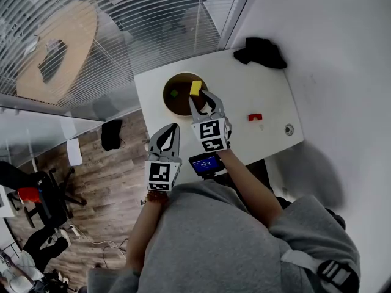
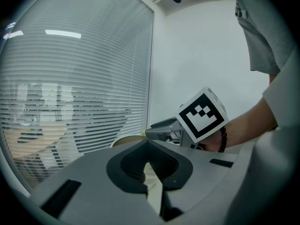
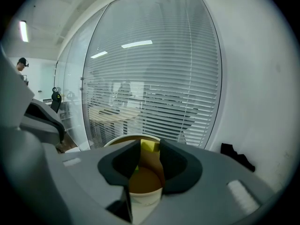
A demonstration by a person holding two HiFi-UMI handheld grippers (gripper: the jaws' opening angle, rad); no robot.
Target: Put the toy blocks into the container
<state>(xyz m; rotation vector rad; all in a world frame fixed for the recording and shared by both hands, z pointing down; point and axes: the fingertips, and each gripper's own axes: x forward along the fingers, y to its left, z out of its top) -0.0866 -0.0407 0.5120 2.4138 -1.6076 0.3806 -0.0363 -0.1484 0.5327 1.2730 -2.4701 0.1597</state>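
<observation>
The round brown container [image 1: 170, 102] stands on the white table [image 1: 269, 96] with a green block [image 1: 174, 93] inside it. My right gripper [image 1: 200, 96] is shut on a yellow block [image 1: 195, 88] held over the container's right rim. In the right gripper view the yellow block [image 3: 150, 146] sits between the pads above the container's rim [image 3: 117, 140]. A red block [image 1: 255, 117] lies on the table to the right. My left gripper [image 1: 169, 136] hovers at the table's near edge, shut and with nothing in it; its own view shows the left gripper [image 2: 149, 149] with tips touching.
A black cloth [image 1: 261, 52] lies at the table's far right corner. A small round object [image 1: 289, 129] sits near the right edge. Glass panels with blinds [image 1: 153, 17] run behind the table. My right gripper's marker cube [image 2: 202, 114] fills part of the left gripper view.
</observation>
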